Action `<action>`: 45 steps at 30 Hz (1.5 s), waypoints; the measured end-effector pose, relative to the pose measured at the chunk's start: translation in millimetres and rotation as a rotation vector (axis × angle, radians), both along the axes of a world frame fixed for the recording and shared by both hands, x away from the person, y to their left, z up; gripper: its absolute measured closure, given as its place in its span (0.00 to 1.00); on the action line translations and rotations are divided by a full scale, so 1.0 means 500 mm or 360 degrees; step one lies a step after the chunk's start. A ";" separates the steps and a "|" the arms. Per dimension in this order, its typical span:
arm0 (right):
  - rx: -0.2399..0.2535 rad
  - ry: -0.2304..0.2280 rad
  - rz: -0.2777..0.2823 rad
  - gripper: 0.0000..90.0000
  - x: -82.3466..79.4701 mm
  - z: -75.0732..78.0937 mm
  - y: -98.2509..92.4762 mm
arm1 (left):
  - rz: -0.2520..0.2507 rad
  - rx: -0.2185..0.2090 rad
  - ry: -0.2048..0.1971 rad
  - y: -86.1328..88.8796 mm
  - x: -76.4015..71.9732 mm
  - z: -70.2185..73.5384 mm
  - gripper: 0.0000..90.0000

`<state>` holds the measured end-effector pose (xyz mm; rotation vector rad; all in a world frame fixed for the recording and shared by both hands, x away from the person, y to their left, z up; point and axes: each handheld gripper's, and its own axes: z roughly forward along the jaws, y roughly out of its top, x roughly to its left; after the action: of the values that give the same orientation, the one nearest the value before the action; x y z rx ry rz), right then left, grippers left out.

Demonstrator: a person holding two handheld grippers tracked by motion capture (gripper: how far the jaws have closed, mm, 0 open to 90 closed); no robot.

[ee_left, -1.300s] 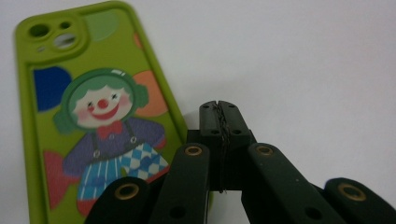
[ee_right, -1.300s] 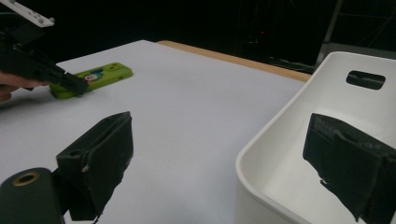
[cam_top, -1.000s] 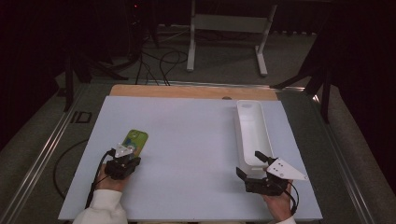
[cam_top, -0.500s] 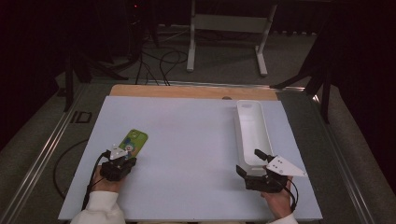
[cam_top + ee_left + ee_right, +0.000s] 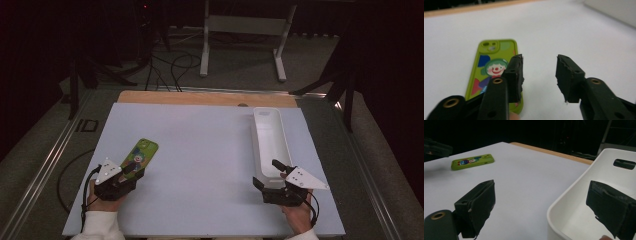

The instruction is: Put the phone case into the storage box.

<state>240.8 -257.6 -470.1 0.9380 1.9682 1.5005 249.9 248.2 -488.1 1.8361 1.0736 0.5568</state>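
Observation:
A green phone case with a clown picture (image 5: 141, 154) lies flat on the white table top (image 5: 205, 150), near its left side. My left gripper (image 5: 132, 172) sits just behind the case's near end. Its jaws have just been opening. In the left gripper view the left gripper (image 5: 539, 62) is open with bare table between the jaws, and the case (image 5: 491, 62) lies off to the left behind one jaw. My right gripper (image 5: 267, 173) is open wide at the near end of a long white tray (image 5: 270, 135). In the right gripper view one jaw of the right gripper (image 5: 541, 192) hangs over the tray (image 5: 579, 202).
A wooden strip (image 5: 200, 97) runs along the table's far edge. Beyond it on the dark floor stand a metal frame (image 5: 245, 25) and loose cables (image 5: 175, 60). The tray is empty inside. A metal rail (image 5: 45, 170) borders the table's left side.
My left gripper has drawn back from the phone case toward the near edge and its jaws have opened. The case and the right gripper have stayed put.

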 end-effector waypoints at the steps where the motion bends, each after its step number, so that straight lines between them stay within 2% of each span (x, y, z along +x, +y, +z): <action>1: 0.0000 0.0000 0.0001 0.10 0.000 0.000 0.000 | -0.0007 -0.0042 -0.0047 0.006 -0.009 0.007 0.53; 5: -0.0004 -0.0001 -0.0008 0.10 -0.001 0.000 0.000 | -0.0007 -0.0073 -0.0094 0.012 -0.023 0.013 0.28; 7: -0.0007 -0.0004 -0.0014 0.10 -0.001 0.000 -0.001 | 0.0009 -0.0039 -0.0111 0.015 -0.034 0.016 0.17; 9: -0.0005 -0.0005 -0.0015 0.10 -0.001 0.000 -0.001 | 0.0001 -0.0038 -0.0118 0.017 -0.038 0.016 0.15; 14: -0.0006 -0.0011 -0.0015 0.09 -0.003 -0.001 -0.001 | -0.0037 -0.0021 -0.0148 0.023 -0.062 0.021 0.02; 16: -0.0006 -0.0014 -0.0017 0.09 -0.004 -0.001 -0.001 | -0.0024 0.0007 -0.0170 0.021 -0.069 0.025 0.02; 20: -0.0020 -0.0022 -0.0024 0.09 -0.006 -0.002 0.000 | -0.0033 -0.0020 -0.0193 0.023 -0.074 0.029 0.00; 25: -0.0013 -0.0023 -0.0030 0.09 -0.006 -0.002 -0.002 | -0.0047 -0.0020 -0.0196 0.021 -0.073 0.027 0.00; 33: -0.0017 -0.0025 -0.0031 0.09 -0.009 -0.006 -0.002 | -0.0042 -0.0015 -0.0178 0.024 -0.069 0.023 0.00; 42: -0.0002 -0.0026 -0.0052 0.09 -0.011 -0.003 -0.006 | 0.0001 0.0008 -0.0137 0.027 -0.059 0.024 0.00; 45: 0.0008 -0.0026 -0.0062 0.09 -0.010 -0.003 -0.008 | 0.0001 -0.0012 -0.0102 0.029 -0.050 0.032 0.00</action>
<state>235.6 -261.5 -471.7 0.9577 1.9248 1.4874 224.7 262.6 -472.3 1.7995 1.0322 0.6076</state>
